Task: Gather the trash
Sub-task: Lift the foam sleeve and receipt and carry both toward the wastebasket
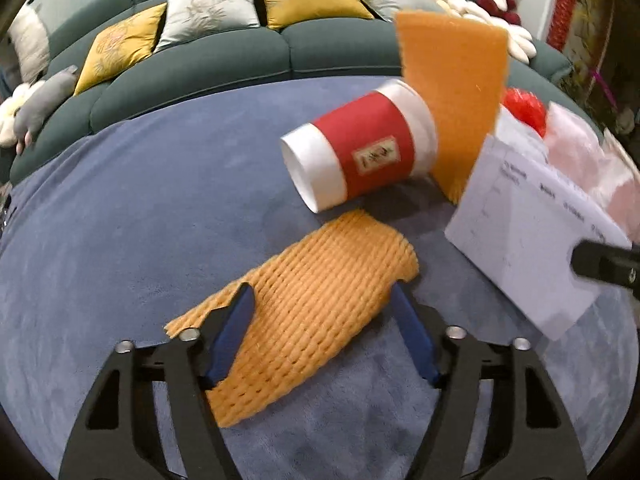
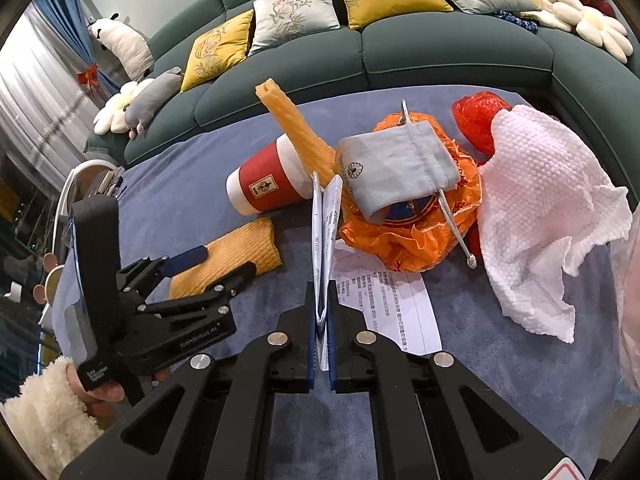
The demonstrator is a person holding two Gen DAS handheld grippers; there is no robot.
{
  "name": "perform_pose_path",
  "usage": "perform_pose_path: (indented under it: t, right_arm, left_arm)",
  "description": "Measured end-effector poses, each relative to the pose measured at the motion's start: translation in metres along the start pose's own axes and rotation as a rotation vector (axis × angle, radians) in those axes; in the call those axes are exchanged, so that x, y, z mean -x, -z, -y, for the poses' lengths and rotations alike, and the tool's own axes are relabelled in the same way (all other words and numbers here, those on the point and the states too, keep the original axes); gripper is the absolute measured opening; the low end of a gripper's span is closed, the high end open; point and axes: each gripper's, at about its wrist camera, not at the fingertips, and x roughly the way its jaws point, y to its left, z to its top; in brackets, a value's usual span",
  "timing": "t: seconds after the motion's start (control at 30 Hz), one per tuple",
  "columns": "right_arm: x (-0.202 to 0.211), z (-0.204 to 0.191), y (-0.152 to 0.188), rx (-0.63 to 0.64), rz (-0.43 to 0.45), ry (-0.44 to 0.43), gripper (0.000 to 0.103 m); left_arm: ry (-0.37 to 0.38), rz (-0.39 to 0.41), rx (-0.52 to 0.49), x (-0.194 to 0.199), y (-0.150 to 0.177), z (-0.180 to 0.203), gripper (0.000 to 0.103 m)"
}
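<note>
An orange foam net sleeve (image 1: 312, 300) lies flat on the blue cloth; it also shows in the right wrist view (image 2: 236, 256). My left gripper (image 1: 320, 296) is open, its blue fingers on either side of the sleeve. My right gripper (image 2: 322, 284) is shut on a folded white paper (image 2: 326, 224), also seen held up in the left wrist view (image 1: 524, 236). A red and white paper cup (image 1: 360, 152) lies on its side behind the sleeve. A second orange foam strip (image 1: 452, 92) stands up behind the cup.
An orange plastic bag (image 2: 412, 236) with a grey pouch (image 2: 396, 168), a white tissue (image 2: 548, 216), a red wrapper (image 2: 476, 116) and a printed receipt (image 2: 384, 300) lie on the right. A green sofa (image 2: 440, 52) with cushions curves behind.
</note>
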Motion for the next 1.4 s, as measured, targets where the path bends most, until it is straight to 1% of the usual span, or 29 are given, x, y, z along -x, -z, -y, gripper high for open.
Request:
perform_pose_path:
  t: [0.03,0.07,0.1,0.17,0.2,0.23,0.27,0.37,0.53,0.8,0.9,1.07,1.2,1.37,1.4]
  right_arm:
    - [0.001,0.0,0.001,-0.002,0.0,0.0,0.005]
    - [0.002,0.001,0.002,-0.004,0.0,0.0,0.005]
    - [0.003,0.002,0.003,-0.005,0.002,0.0,0.005]
    - [0.006,0.002,0.005,-0.007,0.005,-0.001,0.005]
    - [0.007,0.002,0.006,-0.008,0.005,-0.002,0.005]
    - [0.009,0.002,0.006,-0.01,0.007,-0.005,0.005]
    - [0.011,0.003,0.007,-0.011,0.008,-0.006,0.005]
    - [0.021,0.001,0.008,-0.011,0.02,-0.019,0.005]
    - [0.043,-0.003,0.008,-0.003,0.057,-0.047,0.005]
    - [0.088,0.008,0.007,-0.006,0.138,-0.075,0.004]
    - [0.108,0.017,0.004,-0.013,0.178,-0.077,0.004]
    - [0.142,0.04,0.005,-0.034,0.245,-0.067,0.004]
    - [0.172,0.066,0.007,-0.066,0.301,-0.045,0.004]
    - [0.206,0.107,0.011,-0.112,0.365,0.014,0.004]
    - [0.216,0.121,0.013,-0.13,0.38,0.033,0.004]
  left_arm:
    - [-0.007,0.002,-0.003,0.001,0.002,0.002,0.056]
    - [-0.014,0.004,-0.002,0.003,0.003,0.005,0.05]
    - [-0.015,0.004,0.001,0.005,0.005,0.006,0.04]
    - [-0.027,-0.003,0.02,0.008,0.006,0.01,0.028]
    - [-0.021,-0.006,0.039,0.011,0.007,0.011,0.019]
    - [-0.018,-0.011,0.054,0.012,0.005,0.015,0.016]
    - [-0.009,-0.009,0.078,0.016,0.005,0.016,0.011]
    - [0.011,-0.013,0.133,0.027,0.008,0.022,0.01]
    - [0.024,0.012,0.194,0.054,0.012,0.041,0.009]
    - [0.051,0.052,0.242,0.088,0.005,0.073,0.009]
    - [0.081,0.072,0.259,0.102,-0.001,0.085,0.009]
    - [0.103,0.111,0.203,0.119,-0.018,0.122,0.009]
    - [0.148,0.134,0.165,0.129,-0.035,0.159,0.009]
    - [0.211,0.155,0.1,0.132,-0.058,0.214,0.009]
    - [0.222,0.159,0.083,0.133,-0.063,0.227,0.009]
